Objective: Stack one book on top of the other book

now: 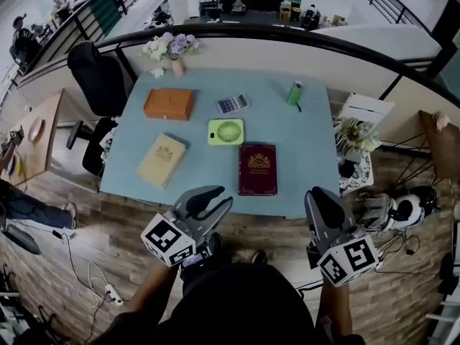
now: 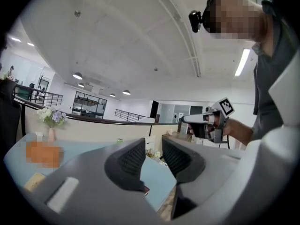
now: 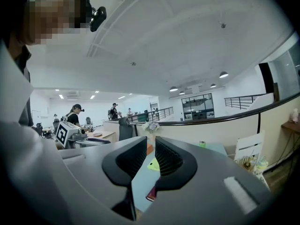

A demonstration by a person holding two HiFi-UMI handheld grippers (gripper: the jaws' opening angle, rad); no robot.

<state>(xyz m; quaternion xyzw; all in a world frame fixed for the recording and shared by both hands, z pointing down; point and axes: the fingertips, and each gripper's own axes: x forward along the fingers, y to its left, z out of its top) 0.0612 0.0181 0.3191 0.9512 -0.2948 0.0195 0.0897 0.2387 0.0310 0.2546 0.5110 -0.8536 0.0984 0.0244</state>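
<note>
Head view: two closed books lie flat and well apart on the pale blue worktop [image 1: 302, 149]. The maroon book [image 1: 257, 169] sits at centre frame, near the worktop's lower edge. The tan book [image 1: 162, 160] lies to its left, turned at a slight angle. An orange box [image 1: 169, 104], a calculator [image 1: 233, 104] and a green fan [image 1: 226, 131] occupy the area above them.

Both tongs hover below the worktop's lower edge, clear of either book. The left tongs [image 1: 219, 198] stand a little apart with nothing between the pads. The right tongs [image 1: 320, 196] are closed and empty. The right gripper view confirms this, showing the pads all but meeting, with a corner of the maroon book beyond them.

Handling, as judged: both books look like hardbacks, so they should be stiff, moderately heavy and smooth-covered, and liable to slide on the worktop. A hold across the full thickness at the spine or a long edge should keep the covers from falling open. Since each book lies flat, one edge probably has to be tipped up, or drawn past the worktop's edge, before the pads can close on it.
</note>
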